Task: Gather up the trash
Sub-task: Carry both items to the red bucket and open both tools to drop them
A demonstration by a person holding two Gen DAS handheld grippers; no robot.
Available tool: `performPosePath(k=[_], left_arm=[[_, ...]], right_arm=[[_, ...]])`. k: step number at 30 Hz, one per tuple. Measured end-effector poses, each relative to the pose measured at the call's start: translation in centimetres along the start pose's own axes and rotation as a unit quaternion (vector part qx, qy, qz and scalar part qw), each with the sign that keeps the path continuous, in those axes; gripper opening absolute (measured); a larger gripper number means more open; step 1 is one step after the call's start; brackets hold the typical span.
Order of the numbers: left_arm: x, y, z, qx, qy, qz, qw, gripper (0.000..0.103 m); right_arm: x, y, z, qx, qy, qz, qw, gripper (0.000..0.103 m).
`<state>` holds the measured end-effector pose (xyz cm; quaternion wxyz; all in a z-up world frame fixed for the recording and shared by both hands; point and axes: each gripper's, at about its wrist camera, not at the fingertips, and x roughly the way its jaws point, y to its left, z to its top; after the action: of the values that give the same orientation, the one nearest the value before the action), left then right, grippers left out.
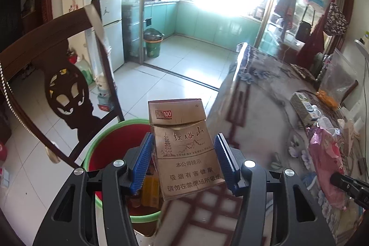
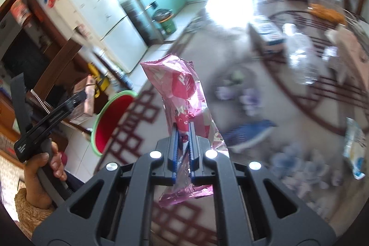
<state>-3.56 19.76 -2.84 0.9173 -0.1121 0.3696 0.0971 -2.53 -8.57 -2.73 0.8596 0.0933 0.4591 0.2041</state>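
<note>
In the left wrist view a brown cigarette pack (image 1: 184, 146) stands upright between the blue pads of my left gripper (image 1: 183, 153). The left pad touches it; a small gap shows at the right pad. It hangs over a red bin with a green rim (image 1: 110, 149) beside the table edge. In the right wrist view my right gripper (image 2: 183, 142) is shut on a pink foil wrapper (image 2: 180, 89), held above the table. The red bin (image 2: 113, 117) lies to its left, beyond the table edge. The wrapper also shows in the left wrist view (image 1: 327, 153).
A patterned tablecloth covers the table (image 1: 253, 96). On it lie a carton (image 1: 302, 107), a clear bag with orange snacks (image 2: 327, 10), a clear bottle (image 2: 299, 57) and a blue-white wrapper (image 2: 355, 149). A dark wooden chair (image 1: 64, 75) stands left of the bin. A green kitchen bin (image 1: 153, 43) stands far off.
</note>
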Motion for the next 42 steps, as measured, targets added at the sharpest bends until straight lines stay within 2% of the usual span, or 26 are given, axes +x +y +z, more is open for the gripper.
performPosePath(k=[12, 20, 31, 42], left_arm=[[1.2, 2.9, -0.4, -0.032, 0.026, 0.021, 0.9989, 0.052], [1.8, 3.7, -0.6, -0.039, 0.033, 0.033, 0.9981, 0.052], [2.6, 4.3, -0.7, -0.045, 0.041, 0.041, 0.9973, 0.052], [3.1, 4.8, -0.9, -0.060, 0.046, 0.052, 0.9958, 0.054]], right_arm=[[6.6, 8.3, 3.0, -0.037, 0.039, 0.074, 0.996, 0.008], [9.2, 11.2, 3.7, -0.062, 0.056, 0.075, 0.994, 0.008], [11.1, 11.9, 3.6, -0.071, 0.076, 0.073, 0.992, 0.008], [11.5, 14.0, 3.7, -0.113, 0.070, 0.060, 0.989, 0.010]])
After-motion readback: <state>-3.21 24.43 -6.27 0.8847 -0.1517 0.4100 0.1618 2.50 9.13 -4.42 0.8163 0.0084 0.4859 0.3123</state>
